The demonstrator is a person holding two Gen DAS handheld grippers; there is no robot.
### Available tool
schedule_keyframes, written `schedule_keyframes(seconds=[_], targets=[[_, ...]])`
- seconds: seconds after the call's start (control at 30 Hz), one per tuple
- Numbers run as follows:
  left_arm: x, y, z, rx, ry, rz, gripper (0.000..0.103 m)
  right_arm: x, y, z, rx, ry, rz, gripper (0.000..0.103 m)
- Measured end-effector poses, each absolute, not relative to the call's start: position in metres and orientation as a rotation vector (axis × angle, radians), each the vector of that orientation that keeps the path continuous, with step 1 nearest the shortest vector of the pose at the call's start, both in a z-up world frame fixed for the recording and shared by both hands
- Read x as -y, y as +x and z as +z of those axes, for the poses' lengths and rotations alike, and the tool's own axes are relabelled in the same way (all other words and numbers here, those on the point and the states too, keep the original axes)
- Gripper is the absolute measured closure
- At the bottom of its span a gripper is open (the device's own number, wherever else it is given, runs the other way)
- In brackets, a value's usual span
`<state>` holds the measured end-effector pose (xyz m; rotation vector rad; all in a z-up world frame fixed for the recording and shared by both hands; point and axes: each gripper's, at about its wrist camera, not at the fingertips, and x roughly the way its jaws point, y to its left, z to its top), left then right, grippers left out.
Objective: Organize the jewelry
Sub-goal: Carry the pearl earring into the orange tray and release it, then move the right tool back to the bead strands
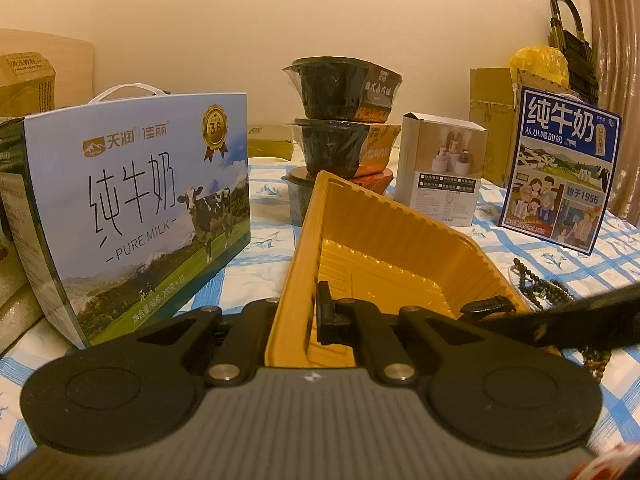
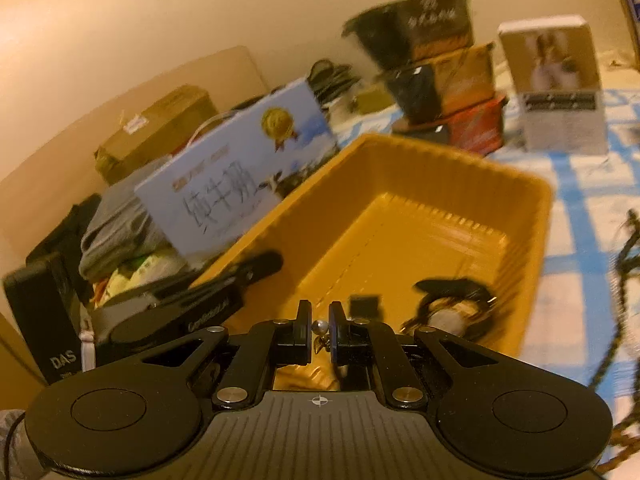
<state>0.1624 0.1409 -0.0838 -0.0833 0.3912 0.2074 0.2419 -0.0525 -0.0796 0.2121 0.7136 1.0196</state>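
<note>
Pearl earring pinched between right gripper pads, above yellow tray; dangling charm blurred, possibly leaf-shaped. Left gripper clamped shut on tray's near wall, one finger hidden behind it. Beaded bracelets right, partly cut off.

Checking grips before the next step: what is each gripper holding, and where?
Left gripper pinches the yellow tray by its near rim. Right gripper pinches a small pearl-like jewelry piece between its fingertips.

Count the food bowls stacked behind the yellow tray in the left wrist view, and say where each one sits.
3. The top bowl rests on the middle bowl; the bottom bowl is largely hidden behind the yellow tray. Others may be hidden behind.
</note>
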Motion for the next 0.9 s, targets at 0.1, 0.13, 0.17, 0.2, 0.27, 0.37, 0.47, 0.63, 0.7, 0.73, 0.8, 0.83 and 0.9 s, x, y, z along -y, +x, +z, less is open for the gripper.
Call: schedule_keyframes(seconds=[0.1,0.13,0.17,0.2,0.27,0.37,0.47,0.63,0.7,0.73,0.8,0.83,0.9], targets=[[-0.141,0.162,-0.084,-0.390,-0.088,0.206,0.099,0.044,0.241,-0.086,-0.728,0.225,1.024,0.095],[-0.141,0.162,-0.084,-0.390,-0.087,0.207,0.099,0.042,0.240,-0.087,-0.729,0.236,1.030,0.094],[-0.141,0.162,-0.084,-0.390,-0.087,0.207,0.099,0.041,0.241,-0.087,-0.730,0.250,1.033,0.093],[-0.141,0.162,-0.084,-0.390,-0.089,0.207,0.099,0.042,0.242,-0.087,-0.729,0.263,1.028,0.090],[-0.141,0.162,-0.084,-0.390,-0.091,0.206,0.099,0.046,0.244,-0.086,-0.719,0.288,1.017,0.063],[-0.141,0.162,-0.084,-0.390,-0.091,0.206,0.099,0.057,0.244,-0.080,-0.680,0.331,0.992,0.054],[-0.142,0.162,-0.084,-0.391,-0.092,0.208,0.099,0.073,0.246,-0.073,-0.652,0.344,0.946,0.054],[-0.142,0.163,-0.084,-0.392,-0.092,0.208,0.099,0.108,0.240,-0.072,-0.633,0.334,0.831,0.054],[-0.142,0.162,-0.084,-0.392,-0.090,0.209,0.099,0.123,0.237,-0.076,-0.637,0.326,0.777,0.054],[-0.142,0.163,-0.084,-0.392,-0.090,0.209,0.099,0.131,0.236,-0.078,-0.640,0.326,0.753,0.054],[-0.141,0.162,-0.085,-0.392,-0.088,0.208,0.099,0.148,0.234,-0.083,-0.652,0.328,0.700,0.054],[-0.141,0.163,-0.085,-0.393,-0.087,0.209,0.099,0.155,0.232,-0.085,-0.656,0.326,0.675,0.054],[-0.141,0.163,-0.085,-0.393,-0.086,0.209,0.099,0.169,0.230,-0.090,-0.661,0.320,0.632,0.054]])
